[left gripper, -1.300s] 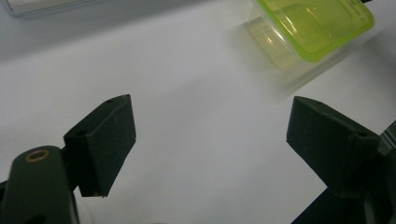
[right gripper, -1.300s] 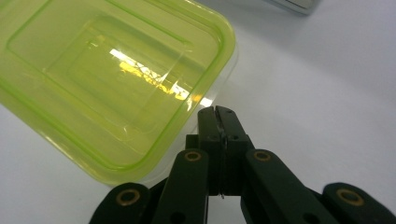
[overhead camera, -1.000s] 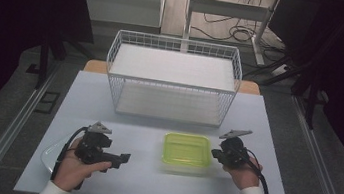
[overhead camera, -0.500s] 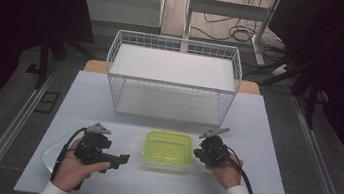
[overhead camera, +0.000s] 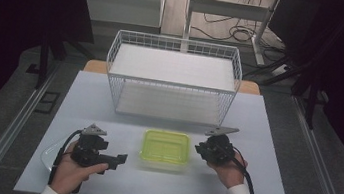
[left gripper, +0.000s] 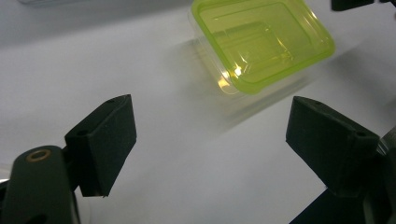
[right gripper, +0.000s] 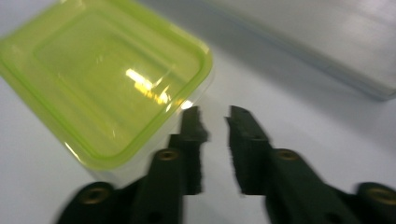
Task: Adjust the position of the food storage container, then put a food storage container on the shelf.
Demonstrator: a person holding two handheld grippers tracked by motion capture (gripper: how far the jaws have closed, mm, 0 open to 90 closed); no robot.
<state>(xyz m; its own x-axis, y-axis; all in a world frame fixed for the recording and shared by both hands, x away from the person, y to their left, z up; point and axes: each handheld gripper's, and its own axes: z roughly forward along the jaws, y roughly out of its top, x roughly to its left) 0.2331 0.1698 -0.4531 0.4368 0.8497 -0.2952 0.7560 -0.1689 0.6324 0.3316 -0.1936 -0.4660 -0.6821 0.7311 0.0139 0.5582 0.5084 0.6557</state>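
Right tongs (overhead camera: 202, 149) sit just beside the right edge of the green-lidded box (overhead camera: 165, 149); their jaws have just been opening and stand a little apart with nothing between them, the box lying just to their left in the right gripper view. Left tongs (overhead camera: 119, 159) rest on the worktop (overhead camera: 268, 190) near the box's left side, jaws spread wide and empty, the box lying ahead of them, a little to their right and apart in the left gripper view. Box stands flat on the worktop between both tongs, lid on. Beyond the box, farther from both tongs, stands a white wire basket (overhead camera: 172, 79). Behind the left tongs lies a clear dish (overhead camera: 49, 154), partly covered by the hand.
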